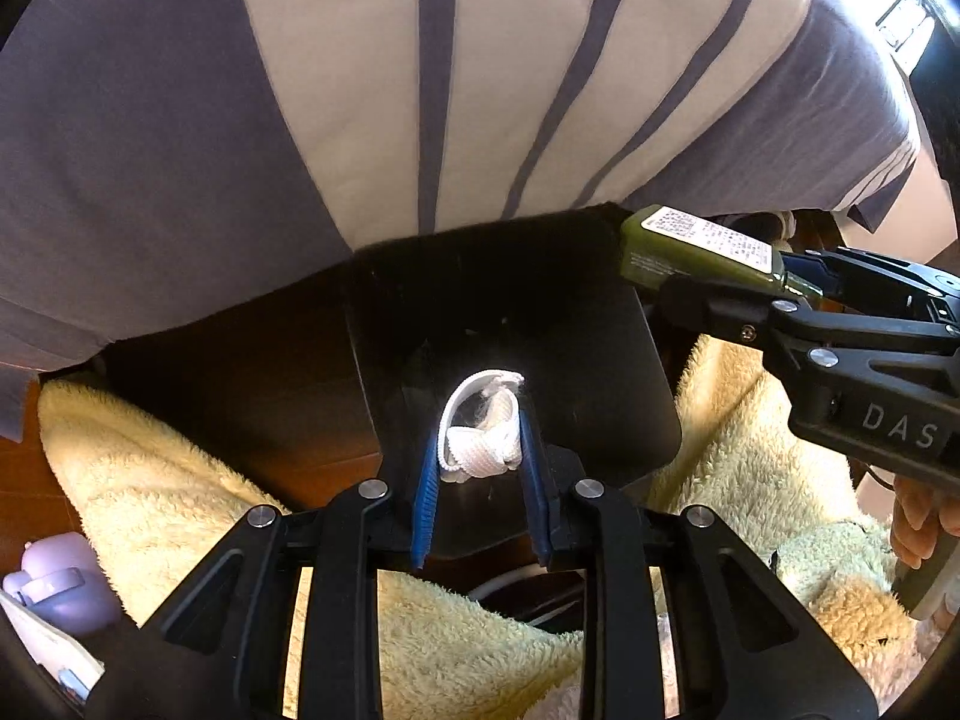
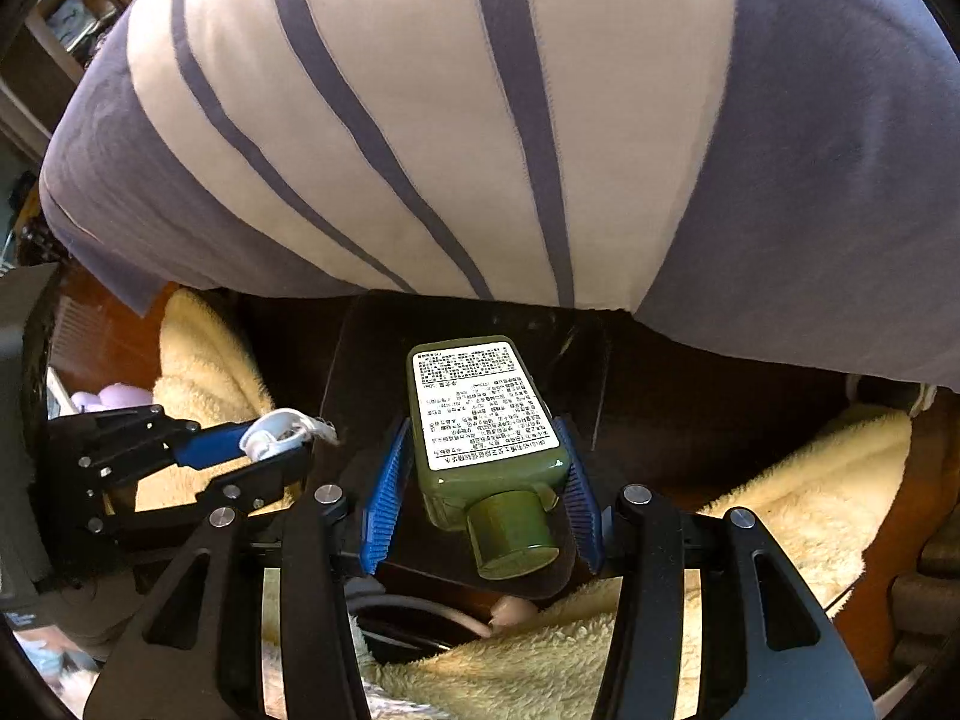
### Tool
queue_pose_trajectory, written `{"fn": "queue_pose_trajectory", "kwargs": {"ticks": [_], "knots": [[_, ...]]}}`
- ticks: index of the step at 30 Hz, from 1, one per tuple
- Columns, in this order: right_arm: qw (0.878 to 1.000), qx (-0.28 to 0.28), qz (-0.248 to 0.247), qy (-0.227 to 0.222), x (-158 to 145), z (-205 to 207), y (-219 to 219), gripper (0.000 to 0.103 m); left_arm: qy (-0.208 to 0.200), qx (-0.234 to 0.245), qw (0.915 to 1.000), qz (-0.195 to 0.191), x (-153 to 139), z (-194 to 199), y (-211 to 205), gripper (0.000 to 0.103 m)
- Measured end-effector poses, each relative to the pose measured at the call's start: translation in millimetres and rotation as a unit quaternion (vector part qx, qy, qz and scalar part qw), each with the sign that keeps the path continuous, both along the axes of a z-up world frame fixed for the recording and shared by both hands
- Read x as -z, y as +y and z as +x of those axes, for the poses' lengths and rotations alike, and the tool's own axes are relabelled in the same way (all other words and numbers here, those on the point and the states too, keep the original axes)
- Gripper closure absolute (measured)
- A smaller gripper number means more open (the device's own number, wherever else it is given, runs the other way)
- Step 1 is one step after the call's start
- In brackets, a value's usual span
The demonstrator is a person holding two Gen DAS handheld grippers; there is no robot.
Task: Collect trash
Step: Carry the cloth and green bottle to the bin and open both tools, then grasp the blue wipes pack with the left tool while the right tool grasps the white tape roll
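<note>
My left gripper [image 1: 480, 438] is shut on a crumpled white scrap [image 1: 483, 438] between its blue pads, held over a black bin [image 1: 516, 312]. My right gripper [image 2: 480, 468] is shut on a flat green bottle [image 2: 486, 426] with a white printed label, its round cap toward the camera, also over the black bin [image 2: 456, 324]. In the left wrist view the bottle [image 1: 696, 249] and right gripper [image 1: 738, 282] show at the right. In the right wrist view the left gripper [image 2: 282, 438] with the white scrap [image 2: 282, 426] shows at the left.
My striped grey and cream shirt [image 1: 420, 90] fills the upper half of both views. Fluffy cream fabric [image 1: 180, 480] lies on both sides of the bin. A lilac object [image 1: 54, 576] sits at the lower left. A white cable [image 2: 420, 606] runs below the bin.
</note>
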State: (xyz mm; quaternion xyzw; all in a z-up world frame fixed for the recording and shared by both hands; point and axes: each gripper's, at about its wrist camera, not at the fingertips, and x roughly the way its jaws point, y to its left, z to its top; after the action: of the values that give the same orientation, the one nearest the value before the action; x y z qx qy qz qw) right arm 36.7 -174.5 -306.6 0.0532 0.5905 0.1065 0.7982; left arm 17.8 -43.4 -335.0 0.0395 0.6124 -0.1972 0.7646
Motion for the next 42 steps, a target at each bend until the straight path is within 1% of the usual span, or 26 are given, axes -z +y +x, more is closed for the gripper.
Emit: {"fn": "queue_pose_trajectory", "kwargs": {"ticks": [3,5,7,8,11,13,15,16,18,21,23,25,31,33,35,37,42], "knots": [[1.000,0.001,0.002,0.000,0,4,2,0.054,0.008,0.000,1.0000,0.000,2,9,-4,0.075],[1.000,0.004,0.003,-0.002,-2,8,-1,0.051,0.010,-0.004,0.9999,0.001,3,13,-4,0.070],[1.000,0.008,0.001,-0.005,-5,9,-3,0.046,0.008,-0.009,0.9999,0.001,0,14,1,0.060],[1.000,0.011,0.000,-0.008,-6,8,-5,0.044,0.005,-0.012,0.9999,0.002,-2,14,2,0.059],[0.999,0.025,-0.006,-0.019,-13,7,-11,0.032,-0.008,-0.020,0.9998,0.006,-9,14,6,0.051],[0.999,0.032,-0.012,-0.031,-19,6,-13,0.019,-0.023,-0.027,0.9993,0.009,-19,15,10,0.037],[0.998,0.036,-0.010,-0.047,-27,3,-20,0.014,-0.040,-0.036,0.9985,0.009,-30,16,15,0.025],[0.998,0.039,-0.008,-0.057,-32,1,-23,0.011,-0.050,-0.040,0.9979,0.006,-37,16,18,0.021],[0.996,0.044,-0.015,-0.081,-46,-1,-28,0.011,-0.071,-0.048,0.9963,0.002,-52,16,24,0.018],[0.992,0.052,-0.027,-0.114,-66,-5,-33,0.010,-0.106,-0.061,0.9925,0.003,-75,17,32,0.016],[0.989,0.060,-0.021,-0.134,-82,-8,-38,0.010,-0.131,-0.065,0.9892,0.005,-92,15,36,0.016],[0.986,0.066,-0.019,-0.152,-97,-11,-42,0.010,-0.154,-0.064,0.9859,0.007,-109,13,36,0.016],[0.973,0.075,-0.039,-0.217,-145,-11,-49,0.010,-0.215,-0.051,0.9750,0.015,-154,10,29,0.015],[0.968,0.076,-0.050,-0.235,-159,-10,-52,0.010,-0.229,-0.049,0.9722,0.015,-164,13,28,0.015],[0.960,0.075,-0.074,-0.259,-173,-6,-51,0.010,-0.240,-0.049,0.9695,0.014,-174,19,27,0.015],[0.955,0.078,-0.079,-0.274,-183,0,-54,0.010,-0.248,-0.050,0.9674,0.014,-187,27,27,0.014],[0.953,0.075,-0.080,-0.283,-195,17,-57,0.010,-0.266,-0.052,0.9625,0.017,-203,49,22,0.014]]}}
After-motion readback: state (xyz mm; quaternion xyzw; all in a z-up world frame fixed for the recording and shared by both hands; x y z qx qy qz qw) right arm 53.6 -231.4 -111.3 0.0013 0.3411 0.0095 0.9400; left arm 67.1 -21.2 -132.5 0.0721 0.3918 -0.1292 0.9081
